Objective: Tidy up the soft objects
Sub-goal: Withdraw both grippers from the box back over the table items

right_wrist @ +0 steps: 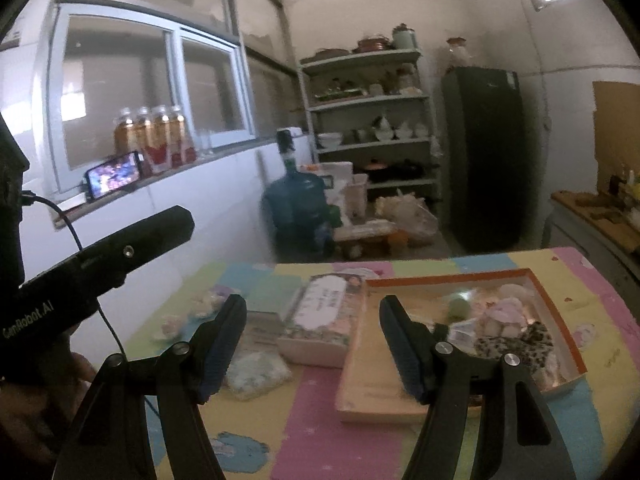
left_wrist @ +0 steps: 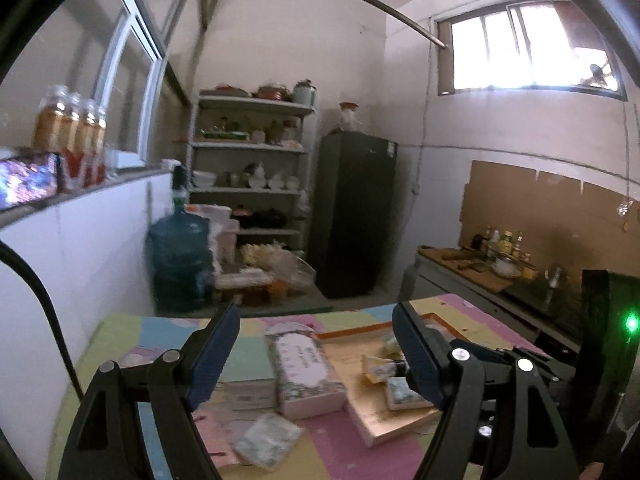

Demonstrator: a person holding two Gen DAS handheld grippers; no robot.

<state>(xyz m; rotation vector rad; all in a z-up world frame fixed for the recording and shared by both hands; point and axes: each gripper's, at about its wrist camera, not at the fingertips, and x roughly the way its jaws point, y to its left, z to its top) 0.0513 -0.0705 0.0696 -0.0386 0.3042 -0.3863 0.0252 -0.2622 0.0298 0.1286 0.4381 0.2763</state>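
A pastel patchwork table (right_wrist: 308,408) holds a floral tissue pack (right_wrist: 324,320), a small pale packet (right_wrist: 256,368) and an orange-rimmed box (right_wrist: 556,312) with several soft items, among them a leopard-print cloth (right_wrist: 520,344) and a green ball (right_wrist: 460,306). Small soft pieces (right_wrist: 204,304) lie at the table's left. My right gripper (right_wrist: 312,344) is open and empty above the table, in front of the tissue pack. My left gripper (left_wrist: 316,356) is open and empty, with the tissue pack (left_wrist: 304,372) between its fingers in view and the packet (left_wrist: 266,440) below. The left tool's body (right_wrist: 96,264) shows at left.
A blue water jug (right_wrist: 298,208), a shelf rack (right_wrist: 368,120) with dishes and a dark fridge (right_wrist: 484,156) stand beyond the table. Bottles (right_wrist: 152,136) and a lit phone (right_wrist: 114,174) sit on the window ledge. A counter (left_wrist: 472,268) with bottles is at right.
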